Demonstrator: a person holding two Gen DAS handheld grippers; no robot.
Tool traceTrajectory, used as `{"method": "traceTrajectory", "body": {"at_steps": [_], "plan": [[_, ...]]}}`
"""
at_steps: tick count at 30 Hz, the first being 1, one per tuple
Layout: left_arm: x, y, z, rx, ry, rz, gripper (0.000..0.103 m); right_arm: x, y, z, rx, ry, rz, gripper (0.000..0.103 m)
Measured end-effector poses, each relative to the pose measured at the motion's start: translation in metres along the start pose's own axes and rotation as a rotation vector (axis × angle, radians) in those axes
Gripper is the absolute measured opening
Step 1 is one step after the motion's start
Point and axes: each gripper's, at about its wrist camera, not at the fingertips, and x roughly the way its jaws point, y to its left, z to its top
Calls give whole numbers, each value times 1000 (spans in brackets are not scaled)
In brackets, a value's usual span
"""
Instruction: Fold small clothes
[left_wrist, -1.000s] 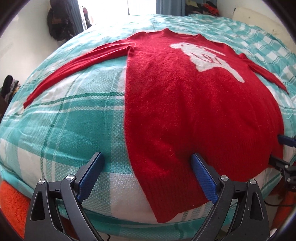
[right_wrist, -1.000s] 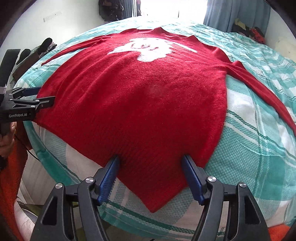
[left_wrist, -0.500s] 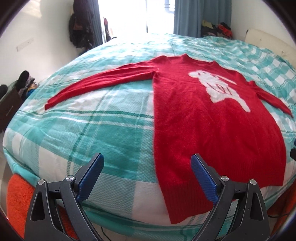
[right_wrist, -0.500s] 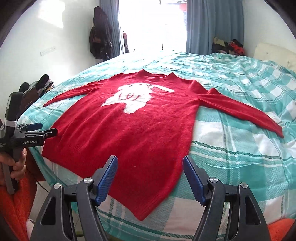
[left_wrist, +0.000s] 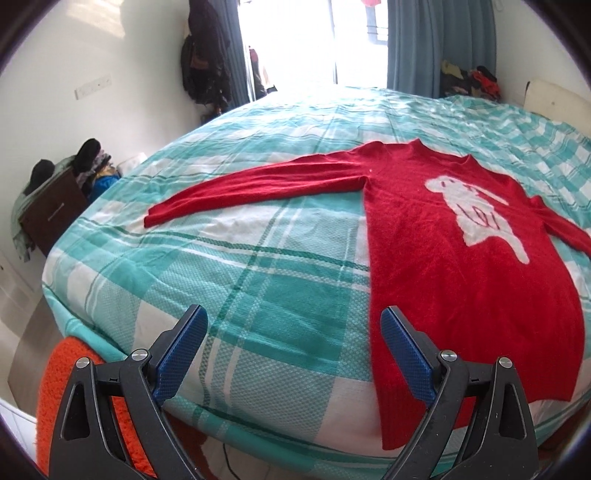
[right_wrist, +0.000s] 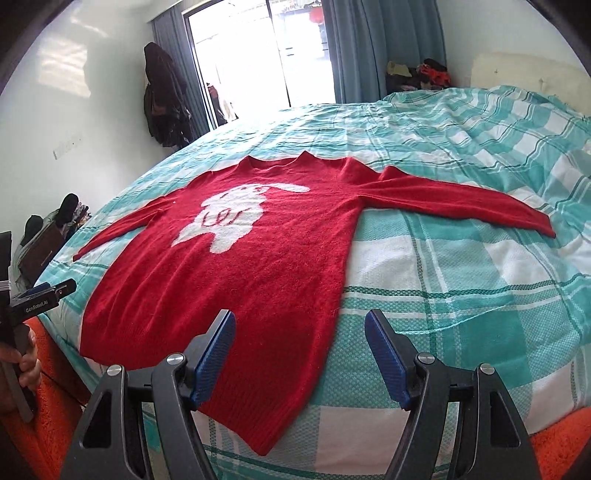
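A red sweater (left_wrist: 454, 266) with a white figure on its chest lies flat, face up, on the bed, sleeves spread out; it also shows in the right wrist view (right_wrist: 258, 266). Its hem hangs at the near bed edge. My left gripper (left_wrist: 293, 332) is open and empty, held above the near left part of the bed, left of the sweater's side edge. My right gripper (right_wrist: 299, 336) is open and empty above the hem's right corner. The left gripper also shows at the left edge of the right wrist view (right_wrist: 51, 291).
The bed has a teal and white checked cover (left_wrist: 258, 280). An orange fluffy rug (left_wrist: 51, 398) lies at the bed's foot. A dark cabinet (left_wrist: 51, 218) with clothes stands at the left wall. Curtains and a bright glass door (right_wrist: 280, 55) are behind the bed.
Both grippers have pulled back and risen away from the sweater's hem, so the whole sweater and more of the room show. Both stay open and empty.
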Motion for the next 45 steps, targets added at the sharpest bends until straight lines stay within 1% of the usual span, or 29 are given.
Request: {"method": "traceTrajectory", "body": {"at_steps": [7, 11, 21, 23, 26, 29, 30, 32, 34, 36, 38, 40, 42, 45], "plan": [[-6, -13, -1, 60, -23, 6, 96, -1, -3, -1, 12, 1, 4, 72], [-6, -14, -1, 65, -24, 6, 96, 0, -4, -1, 19, 3, 0, 72], [2, -4, 1, -13, -2, -33, 96, 4, -7, -4, 23, 28, -13, 72], [4, 1, -1, -32, 3, -36, 96, 3, -12, -4, 54, 27, -14, 72], [11, 8, -3, -72, 22, -40, 96, -1, -28, -1, 144, 35, -1, 72], [18, 16, -2, -123, 42, -45, 96, -1, -55, 9, 263, 39, 42, 72], [20, 18, -2, -137, 47, -45, 96, 0, -64, 17, 288, 37, 50, 72], [25, 20, -2, -155, 61, -44, 96, 2, -89, 41, 321, 15, 35, 72], [28, 20, -4, -159, 73, -41, 96, 3, -122, 74, 382, -27, 42, 72], [28, 20, -5, -158, 74, -37, 96, 5, -164, 102, 474, -70, 52, 72], [27, 21, -5, -157, 73, -34, 96, 16, -211, 118, 600, -81, 76, 72], [28, 20, -6, -154, 78, -28, 96, 28, -255, 111, 748, -78, 68, 72], [31, 20, -6, -148, 89, -22, 96, 43, -288, 91, 873, -60, 48, 72], [37, 17, -7, -135, 108, -12, 96, 59, -322, 66, 983, -23, -2, 71]]}}
